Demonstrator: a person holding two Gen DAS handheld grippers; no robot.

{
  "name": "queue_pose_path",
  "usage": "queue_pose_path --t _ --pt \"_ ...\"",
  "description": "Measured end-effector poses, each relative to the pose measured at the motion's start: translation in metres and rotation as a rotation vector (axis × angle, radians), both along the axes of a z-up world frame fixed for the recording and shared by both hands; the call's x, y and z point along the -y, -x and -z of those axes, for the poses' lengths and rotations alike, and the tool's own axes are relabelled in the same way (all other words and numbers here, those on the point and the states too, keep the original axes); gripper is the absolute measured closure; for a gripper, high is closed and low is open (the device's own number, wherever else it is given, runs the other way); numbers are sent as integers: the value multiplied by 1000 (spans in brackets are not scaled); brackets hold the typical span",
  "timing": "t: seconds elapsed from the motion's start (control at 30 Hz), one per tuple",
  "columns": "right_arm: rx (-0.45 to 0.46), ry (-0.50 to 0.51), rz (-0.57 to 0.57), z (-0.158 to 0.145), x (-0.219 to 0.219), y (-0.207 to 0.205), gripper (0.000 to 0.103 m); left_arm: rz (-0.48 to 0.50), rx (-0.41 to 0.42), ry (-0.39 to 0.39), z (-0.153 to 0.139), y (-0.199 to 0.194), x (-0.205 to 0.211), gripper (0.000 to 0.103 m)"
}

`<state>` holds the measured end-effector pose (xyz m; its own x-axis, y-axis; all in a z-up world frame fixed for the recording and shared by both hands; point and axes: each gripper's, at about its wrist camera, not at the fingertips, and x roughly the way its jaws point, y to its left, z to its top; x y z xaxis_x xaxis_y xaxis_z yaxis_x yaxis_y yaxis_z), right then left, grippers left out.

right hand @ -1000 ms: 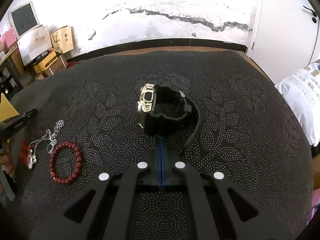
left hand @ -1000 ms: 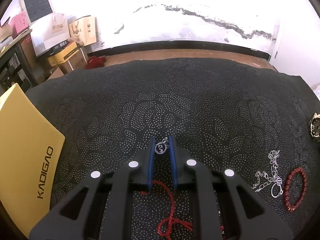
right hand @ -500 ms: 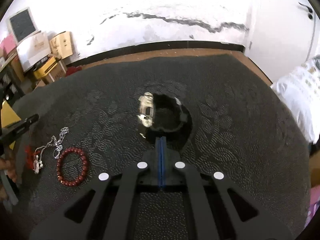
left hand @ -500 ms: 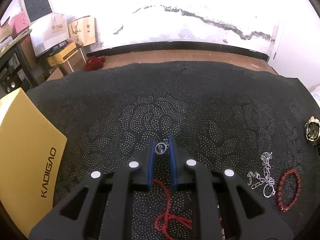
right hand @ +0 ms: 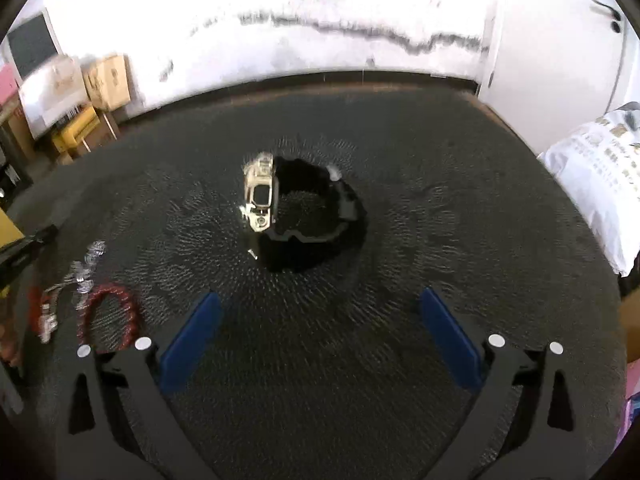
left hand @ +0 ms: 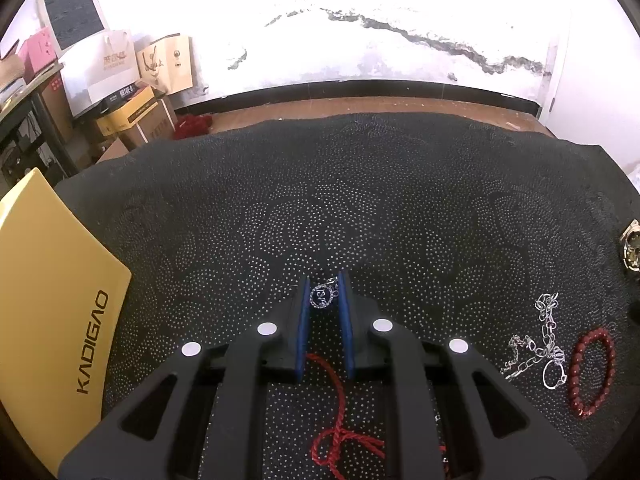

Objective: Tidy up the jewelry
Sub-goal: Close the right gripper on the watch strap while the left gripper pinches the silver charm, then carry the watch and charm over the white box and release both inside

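Observation:
My left gripper (left hand: 323, 294) is shut on a round silver pendant (left hand: 322, 297); its red cord (left hand: 340, 412) trails back under the gripper over the black dotted cloth. A silver chain (left hand: 540, 344) and a red bead bracelet (left hand: 592, 372) lie to its right. My right gripper (right hand: 316, 304) is open and empty. A gold-faced watch with a black strap (right hand: 296, 208) stands on the cloth ahead of it, apart from the fingers. The bracelet (right hand: 108, 312) and chain (right hand: 80, 272) show at that view's left.
A yellow KADIGAO box (left hand: 48, 312) lies at the left of the cloth. Cardboard boxes and bags (left hand: 132, 80) stand by the wall at the back left. A white sack (right hand: 600, 176) sits off the right edge. The watch (left hand: 632, 244) shows at the left view's right edge.
My right gripper has let go of the watch strap, opened wide and drawn back; the watch now rests on the cloth. My left gripper has kept hold of the pendant, nearly still.

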<state>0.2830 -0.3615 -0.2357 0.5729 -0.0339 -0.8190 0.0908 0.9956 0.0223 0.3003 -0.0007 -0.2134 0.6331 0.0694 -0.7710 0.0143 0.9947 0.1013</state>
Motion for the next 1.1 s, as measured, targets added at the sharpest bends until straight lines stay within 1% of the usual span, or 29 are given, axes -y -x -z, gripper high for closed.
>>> queue_pose_path --t 0.03,0.17,0.2,0.23,0.27,0.3,0.47,0.63,0.7,0.93,1.1 --pt "-6 13 -7 1 -3 -6 5 0 0 -1 0 0 1 89" --pt "-2 4 4 2 0 -24 5 0 0 -6 0 0 3 89" --pt "-1 7 6 2 0 -28 6 0 0 -7 1 1 3 89" --pt "7 8 9 1 0 -29 10 0 0 -8 1 2 4 89" --pt "29 10 11 -2 0 -29 31 0 0 -9 2 2 4 89" --pt "34 7 10 -4 -1 -31 44 0 0 -10 2 2 4 89" --pt "36 5 13 -6 -5 -30 48 -1 0 -11 1 2 4 89" --pt "33 7 16 -8 -13 -23 49 -8 -11 6 -2 1 4 89" --pt "40 5 12 -13 -17 -20 49 -10 -12 13 -7 2 3 89" --pt "85 -12 -21 -45 -34 -10 49 -6 28 14 -40 11 1 89" --pt "127 -23 -71 -80 -59 5 49 1 51 26 -71 26 -2 89"
